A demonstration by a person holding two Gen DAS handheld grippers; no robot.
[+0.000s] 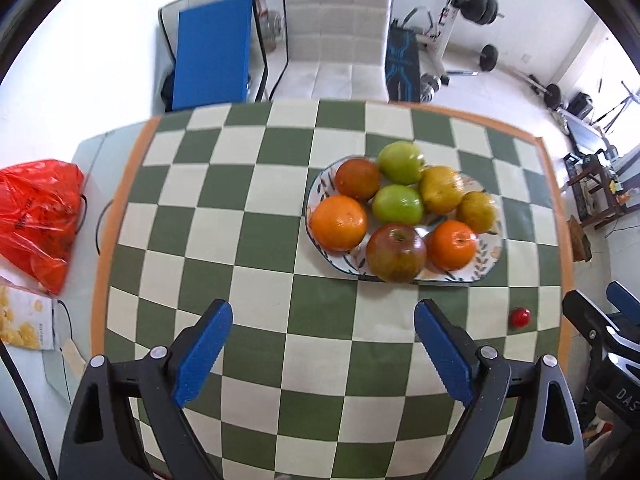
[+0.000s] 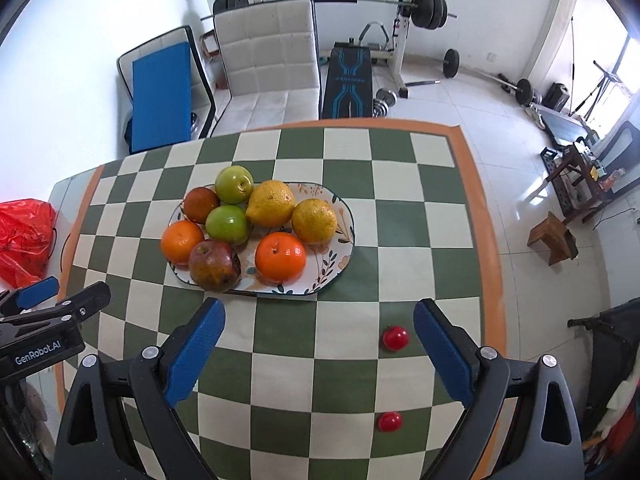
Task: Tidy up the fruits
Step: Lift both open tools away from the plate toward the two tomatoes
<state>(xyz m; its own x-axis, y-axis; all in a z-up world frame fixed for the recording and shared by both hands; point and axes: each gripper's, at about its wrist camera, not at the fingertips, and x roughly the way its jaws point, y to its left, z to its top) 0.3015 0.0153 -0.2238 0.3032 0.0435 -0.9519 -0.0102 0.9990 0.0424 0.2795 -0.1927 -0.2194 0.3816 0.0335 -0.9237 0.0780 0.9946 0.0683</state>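
Observation:
A floral oval plate (image 1: 490, 258) (image 2: 340, 254) on the checked tablecloth holds several fruits: oranges (image 1: 339, 223) (image 2: 281, 257), green apples (image 1: 398, 204) (image 2: 227, 223), a red apple (image 1: 396, 252) (image 2: 215, 265) and yellow lemons (image 1: 441, 189) (image 2: 270, 203). Two small red tomatoes lie loose on the cloth, one (image 2: 395, 337) near my right gripper's right finger, the other (image 2: 389, 421) closer in. One tomato (image 1: 519, 317) shows in the left wrist view. My left gripper (image 1: 323, 346) hovers open before the plate, holding nothing. My right gripper (image 2: 319, 344) is open and holds nothing too.
A red plastic bag (image 1: 38, 220) (image 2: 24, 240) and a snack packet (image 1: 24, 322) lie left of the cloth. A white chair (image 1: 338, 36) stands beyond the table's far edge. Gym weights (image 2: 430, 8) and a wooden stool (image 2: 554, 240) stand on the floor at right.

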